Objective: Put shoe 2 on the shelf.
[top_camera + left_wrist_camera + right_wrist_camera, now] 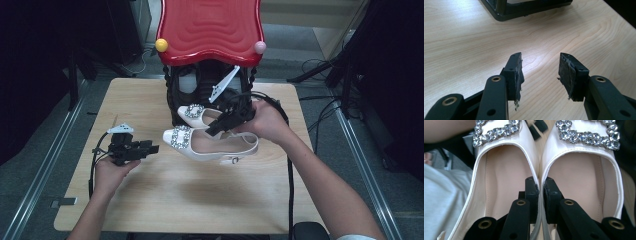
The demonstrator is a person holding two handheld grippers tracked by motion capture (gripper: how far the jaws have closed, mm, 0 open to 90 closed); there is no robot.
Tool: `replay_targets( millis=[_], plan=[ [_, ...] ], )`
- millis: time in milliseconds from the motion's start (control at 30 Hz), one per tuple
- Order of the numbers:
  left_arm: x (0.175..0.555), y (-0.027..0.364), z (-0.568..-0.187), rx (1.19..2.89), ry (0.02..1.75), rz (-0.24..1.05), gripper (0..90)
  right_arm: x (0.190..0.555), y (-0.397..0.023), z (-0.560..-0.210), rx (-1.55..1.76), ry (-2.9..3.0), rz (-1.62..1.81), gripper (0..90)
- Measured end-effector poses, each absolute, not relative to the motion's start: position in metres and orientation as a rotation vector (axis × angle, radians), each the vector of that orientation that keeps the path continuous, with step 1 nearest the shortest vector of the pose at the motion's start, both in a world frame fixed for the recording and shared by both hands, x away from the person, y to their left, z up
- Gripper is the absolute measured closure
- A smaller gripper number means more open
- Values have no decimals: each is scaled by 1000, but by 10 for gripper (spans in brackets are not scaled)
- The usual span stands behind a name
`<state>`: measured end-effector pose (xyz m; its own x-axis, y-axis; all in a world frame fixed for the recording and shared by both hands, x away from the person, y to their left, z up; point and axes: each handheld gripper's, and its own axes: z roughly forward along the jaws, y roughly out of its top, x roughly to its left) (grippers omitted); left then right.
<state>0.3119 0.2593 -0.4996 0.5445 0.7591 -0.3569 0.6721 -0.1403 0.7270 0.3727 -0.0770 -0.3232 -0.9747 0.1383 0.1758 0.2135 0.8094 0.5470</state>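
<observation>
- Cream satin flat shoes with rhinestone buckles (207, 142) are hanging, paired, from the right gripper (541, 186), whose jaws are pinching their two touching inner walls together above the wooden table (165, 200).
- Light, soft and scuffable, they are probably best held at that stiffer rim.
- Left gripper (540, 71) is gaping, holding nothing.
- Black rack (172, 107) beyond is standing under a red wavy top (210, 27); its contents are unclear.

A pale wood-grain counter (165, 195) stands on grey carpeted floor (30, 165); metal floor rails (50, 150) flank the counter; behind it, black cables (315, 67) trail; either side lies in darkness.
</observation>
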Motion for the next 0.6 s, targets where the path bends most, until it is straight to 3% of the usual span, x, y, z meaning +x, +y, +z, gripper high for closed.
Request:
replay_targets(
  millis=[600],
  plan=[
    [309,261,-500,1863,1181,127,541,388,-98,-210,-469,-2681,-1535,848]
  ],
)
